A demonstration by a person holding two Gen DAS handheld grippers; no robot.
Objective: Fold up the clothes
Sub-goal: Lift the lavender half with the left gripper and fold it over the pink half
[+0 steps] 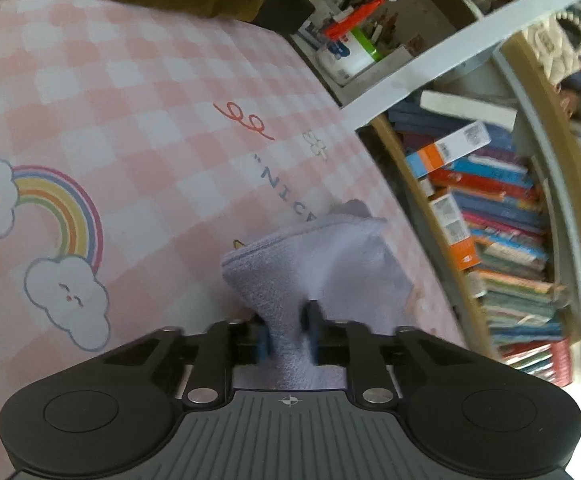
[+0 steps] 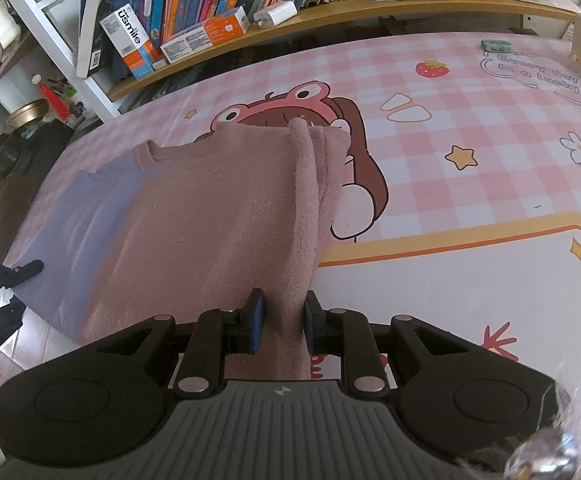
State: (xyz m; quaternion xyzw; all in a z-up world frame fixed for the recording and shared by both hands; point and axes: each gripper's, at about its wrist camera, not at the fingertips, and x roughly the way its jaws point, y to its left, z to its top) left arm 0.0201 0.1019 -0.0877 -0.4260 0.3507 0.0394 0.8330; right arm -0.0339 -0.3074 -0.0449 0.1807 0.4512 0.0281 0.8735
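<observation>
Ribbed grey plastic and two black round-ended arms fill the foot of each wrist view. Between the blue pads of the left claw (image 1: 286, 334) a pinch of pale lilac terry cloth (image 1: 314, 256) is squeezed tight, its corner lifted into a soft peak above the surface (image 1: 130, 120), which wears a smooth pink-and-white checked cover. Just left of that cloth the cover shows a printed rainbow (image 1: 56, 204) between two smiling clouds. The right claw (image 2: 280, 320) likewise grips a thick fold of fuzzy dusty-pink cloth (image 2: 210, 216), jaws nearly closed on it; from the claw the piece spreads flat away and to the left over the surface. Only the right view shows the lilac layer (image 2: 74, 232) lying under the pink one at its left edge, and a frog cartoon (image 2: 286, 104) just beyond the cloth. Both views catch a bookshelf (image 2: 330, 8) past the surface's far edge.
</observation>
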